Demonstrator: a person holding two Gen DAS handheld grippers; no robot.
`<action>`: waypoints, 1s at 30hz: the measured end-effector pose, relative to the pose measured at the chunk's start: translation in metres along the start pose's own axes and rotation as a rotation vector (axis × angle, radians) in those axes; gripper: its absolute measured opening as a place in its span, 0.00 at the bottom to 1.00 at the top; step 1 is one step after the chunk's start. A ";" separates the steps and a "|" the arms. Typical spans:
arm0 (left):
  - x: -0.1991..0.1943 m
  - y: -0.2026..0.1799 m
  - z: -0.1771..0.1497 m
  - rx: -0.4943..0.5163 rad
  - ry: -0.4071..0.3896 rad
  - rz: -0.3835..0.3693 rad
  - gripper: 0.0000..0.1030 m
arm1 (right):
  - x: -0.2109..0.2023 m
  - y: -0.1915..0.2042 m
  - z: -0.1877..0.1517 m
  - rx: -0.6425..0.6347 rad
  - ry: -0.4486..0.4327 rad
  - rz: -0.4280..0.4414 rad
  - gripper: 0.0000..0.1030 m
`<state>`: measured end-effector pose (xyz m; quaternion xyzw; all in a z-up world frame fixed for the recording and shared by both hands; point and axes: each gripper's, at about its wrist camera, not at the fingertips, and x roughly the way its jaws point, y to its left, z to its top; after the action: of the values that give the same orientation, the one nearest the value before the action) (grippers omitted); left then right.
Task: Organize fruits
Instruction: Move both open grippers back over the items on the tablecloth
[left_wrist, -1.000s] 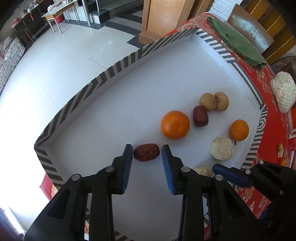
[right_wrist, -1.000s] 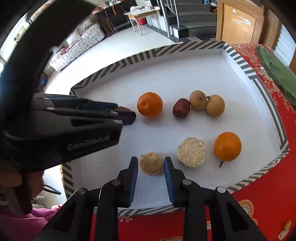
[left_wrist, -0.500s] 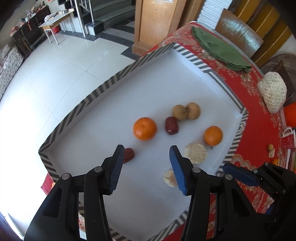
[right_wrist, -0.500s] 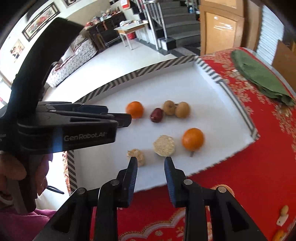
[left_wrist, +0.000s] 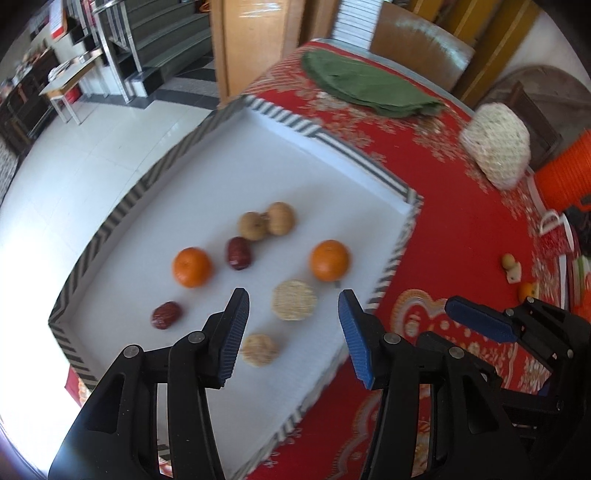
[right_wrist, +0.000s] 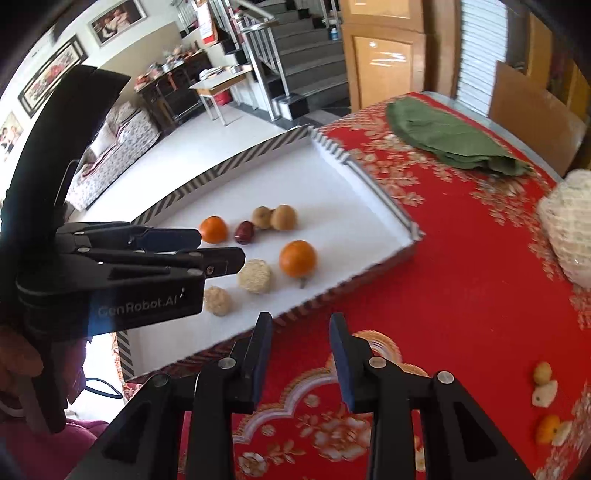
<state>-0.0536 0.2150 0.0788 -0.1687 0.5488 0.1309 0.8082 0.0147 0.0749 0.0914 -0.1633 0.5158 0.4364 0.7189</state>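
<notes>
A white tray (left_wrist: 207, 155) with a striped rim holds two oranges (left_wrist: 191, 266) (left_wrist: 329, 260), two red dates (left_wrist: 166, 315) (left_wrist: 239, 253), a pair of brown longans (left_wrist: 266, 222), and two pale rough balls (left_wrist: 294, 299) (left_wrist: 258, 349). My left gripper (left_wrist: 293, 314) is open and empty, raised above the tray's near part. My right gripper (right_wrist: 300, 338) is open and empty, above the red tablecloth just outside the tray's near rim (right_wrist: 295, 314). The same fruits show in the right wrist view, with an orange (right_wrist: 297, 258) nearest the tray's right side.
The red patterned tablecloth (right_wrist: 461, 280) carries a green folded cloth (right_wrist: 447, 140), a white netted bundle (right_wrist: 569, 225), an orange container (left_wrist: 565, 173) and small fruit scraps (right_wrist: 546, 384). The tray overhangs the table edge above a white tiled floor (left_wrist: 74, 155).
Both grippers have pulled back and up from the tray. The left opened wider and let go of the red date, which lies in the tray. The right drew away from the pale ball.
</notes>
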 end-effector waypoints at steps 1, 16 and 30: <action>0.000 -0.006 0.001 0.013 0.000 -0.006 0.49 | -0.004 -0.005 -0.004 0.012 -0.004 -0.006 0.30; 0.011 -0.105 0.003 0.217 0.016 -0.106 0.49 | -0.049 -0.076 -0.062 0.217 -0.038 -0.114 0.31; 0.038 -0.179 0.006 0.373 0.057 -0.190 0.49 | -0.084 -0.147 -0.132 0.439 -0.046 -0.212 0.32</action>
<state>0.0361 0.0561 0.0684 -0.0710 0.5680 -0.0544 0.8182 0.0451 -0.1371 0.0794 -0.0463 0.5616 0.2397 0.7906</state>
